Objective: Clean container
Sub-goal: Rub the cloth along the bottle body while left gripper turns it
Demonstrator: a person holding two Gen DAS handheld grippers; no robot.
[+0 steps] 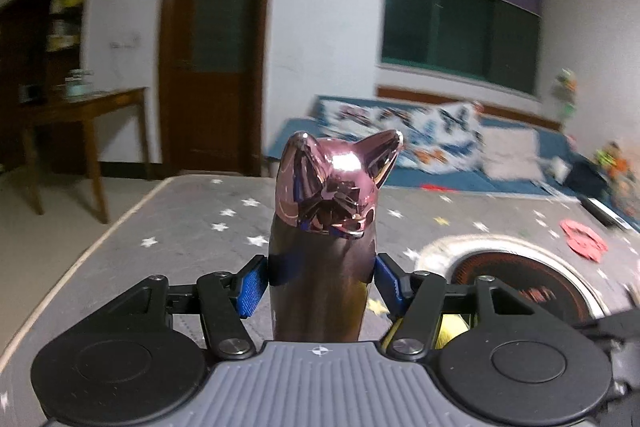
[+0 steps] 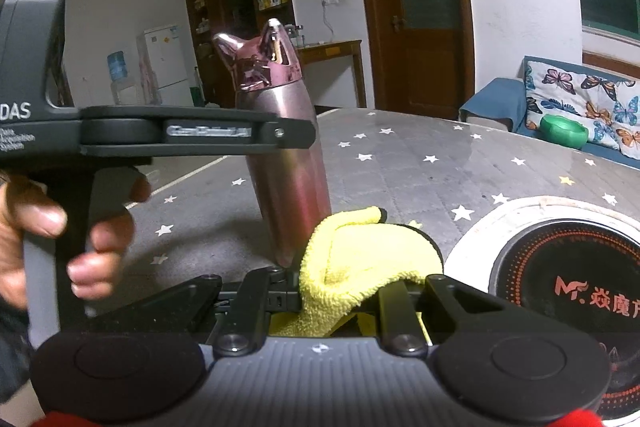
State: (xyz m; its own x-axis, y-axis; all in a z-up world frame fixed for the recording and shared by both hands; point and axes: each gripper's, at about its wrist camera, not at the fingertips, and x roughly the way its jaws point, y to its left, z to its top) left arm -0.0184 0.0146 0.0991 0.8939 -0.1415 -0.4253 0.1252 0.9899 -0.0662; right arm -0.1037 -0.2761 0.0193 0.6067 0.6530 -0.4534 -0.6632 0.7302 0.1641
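Item: left hand-held gripper (image 1: 322, 277). Its blue pads (image 1: 253, 285) were closed on the lower body of a pink metal bottle with a cat-head lid (image 1: 322, 267), one pad on each side. The bottle stood upright in the grip. The right wrist view showed it raised above the desk (image 2: 420, 163) and leaning slightly, its base close to the right-hand tool.

Item: right hand-held gripper (image 2: 344, 291). It held a yellow microfibre cloth (image 2: 352, 259), bunched between its fingers, which the cloth largely hid. A fold of the cloth lay just beside the bottle's lower wall; whether it touched could not be told.

Item: a person's hand (image 2: 60, 227), wrapped round the handle of the left tool, at the left of the right wrist view.

Item: desk with a grey star-print cover. A round induction hob (image 2: 568, 275) was set into it, to the right of the bottle.

Handling note, as judgement: the step appeared to be wiping the bottle's outer wall. The polished steel would probably slip under sideways rubbing, so the left grip should stay firm and low. Strokes would best run along the body towards the lid. The cloth's loose fold should be kept between fingers and metal, so that bare fingers do not scrape the finish. The ears and seam of the lid would want separate, lighter passes.
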